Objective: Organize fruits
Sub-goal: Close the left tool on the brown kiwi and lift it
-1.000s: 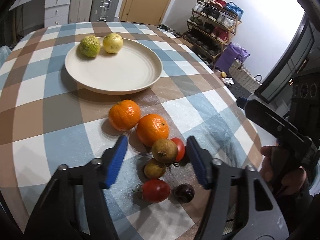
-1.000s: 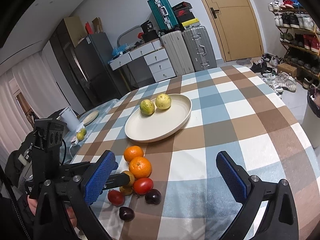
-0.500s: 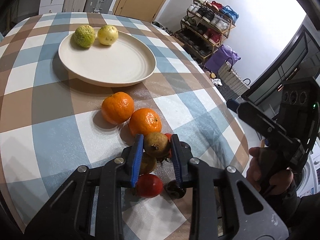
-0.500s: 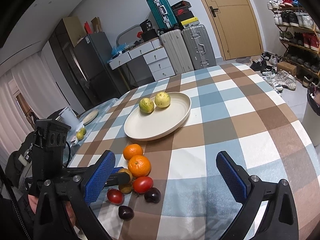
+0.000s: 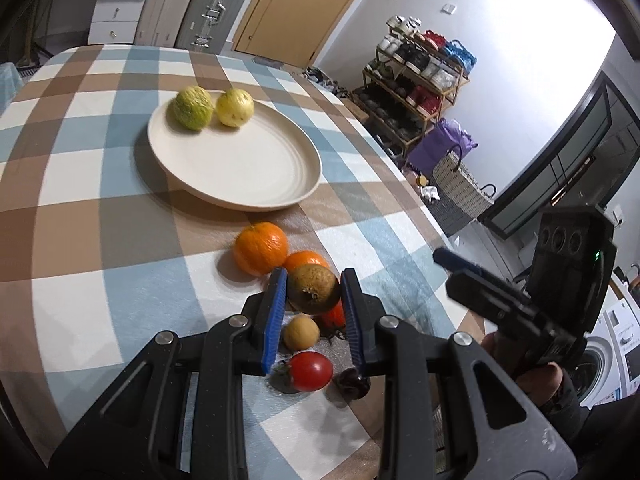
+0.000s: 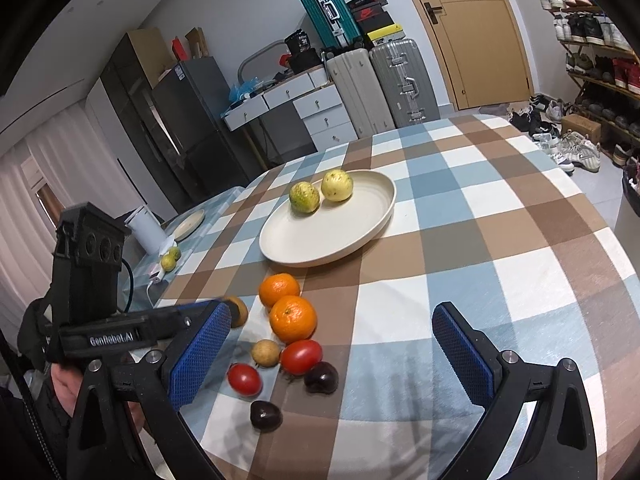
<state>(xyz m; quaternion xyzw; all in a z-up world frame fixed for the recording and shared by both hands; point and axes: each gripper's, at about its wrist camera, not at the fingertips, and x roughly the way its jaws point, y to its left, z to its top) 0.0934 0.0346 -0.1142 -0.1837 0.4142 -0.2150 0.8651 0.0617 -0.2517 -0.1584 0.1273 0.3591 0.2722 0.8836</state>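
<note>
My left gripper is shut on a brown round fruit, held just above the checked tablecloth; the right wrist view shows this fruit at the left gripper's tip. Below it lie a small tan fruit, a red tomato and a dark plum. Two oranges sit just beyond. The cream plate holds a green fruit and a yellow fruit. My right gripper hovers open over the fruit cluster, with nothing between its fingers.
The round table's edge drops off to the right, with a shoe rack and a basket beyond. A lower side table at the left carries a white jug and a small plate. Suitcases stand at the back.
The left jaws went from wide open to shut on the brown fruit, then raised it a little off the cloth. The right gripper stayed where it was, open.
</note>
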